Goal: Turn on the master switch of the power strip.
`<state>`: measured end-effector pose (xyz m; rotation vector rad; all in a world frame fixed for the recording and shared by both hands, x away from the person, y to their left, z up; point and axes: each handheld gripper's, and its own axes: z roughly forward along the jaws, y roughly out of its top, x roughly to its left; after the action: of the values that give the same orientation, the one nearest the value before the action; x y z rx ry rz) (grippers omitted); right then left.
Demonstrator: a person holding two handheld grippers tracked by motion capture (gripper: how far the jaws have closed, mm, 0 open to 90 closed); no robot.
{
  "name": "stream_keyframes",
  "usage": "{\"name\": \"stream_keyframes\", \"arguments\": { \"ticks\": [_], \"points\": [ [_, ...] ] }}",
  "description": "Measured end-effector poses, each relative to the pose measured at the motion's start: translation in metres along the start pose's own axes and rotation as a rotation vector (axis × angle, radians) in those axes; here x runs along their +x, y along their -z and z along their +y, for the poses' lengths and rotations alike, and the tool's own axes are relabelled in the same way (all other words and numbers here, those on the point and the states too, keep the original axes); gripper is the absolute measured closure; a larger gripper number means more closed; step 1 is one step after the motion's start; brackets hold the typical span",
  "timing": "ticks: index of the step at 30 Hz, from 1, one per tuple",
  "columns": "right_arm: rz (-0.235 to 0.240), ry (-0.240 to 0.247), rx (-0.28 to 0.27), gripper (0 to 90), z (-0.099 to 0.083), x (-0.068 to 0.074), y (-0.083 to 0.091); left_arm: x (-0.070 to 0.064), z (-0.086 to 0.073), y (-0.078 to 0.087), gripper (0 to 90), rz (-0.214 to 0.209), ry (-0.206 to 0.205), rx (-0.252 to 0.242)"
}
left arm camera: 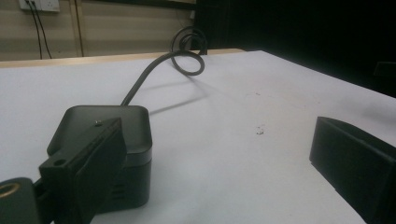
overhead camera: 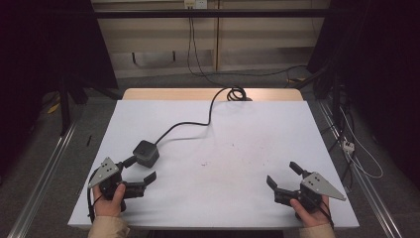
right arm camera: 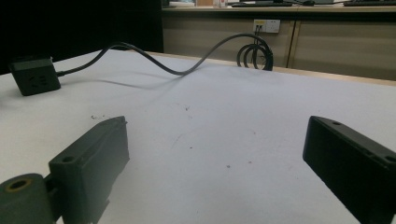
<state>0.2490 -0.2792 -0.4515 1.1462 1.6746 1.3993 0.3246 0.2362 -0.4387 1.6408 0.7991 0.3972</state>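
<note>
- Early stage by the look of it: nothing lifted, small matte black square plastic power cube [overhead camera: 146, 152] sits flat on the white-topped table [overhead camera: 237, 188], left of centre
- Left hand-held gripper [overhead camera: 137, 173] spread wide, near jaw right beside the cube, whether touching I can't tell, no pinch yet
- Right hand-held gripper [overhead camera: 284, 175] spread too, grasping nothing, well apart from the cube
- Thick dark rubbery cable [overhead camera: 195, 124] runs from the cube to a coil at the far table edge
- Left to do, I'd judge: close on the cube
</note>
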Motion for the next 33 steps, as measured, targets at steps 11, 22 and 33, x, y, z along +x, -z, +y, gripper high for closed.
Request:
{"name": "stream_keyframes", "arguments": {
  "ticks": [11,22,33],
  "points": [
    [0.009,0.004,-0.004,6.4,0.000,0.000,0.001,0.002,0.003,-0.002,3.5,-0.003,0.037,0.004],
    [0.010,0.004,-0.010,6.4,0.001,0.000,0.001,0.007,0.009,-0.006,3.7,0.010,0.055,0.018],
    [0.015,0.007,-0.015,6.6,0.002,0.001,0.001,0.015,0.015,-0.008,4.9,0.053,0.061,0.009]
  ]
}}
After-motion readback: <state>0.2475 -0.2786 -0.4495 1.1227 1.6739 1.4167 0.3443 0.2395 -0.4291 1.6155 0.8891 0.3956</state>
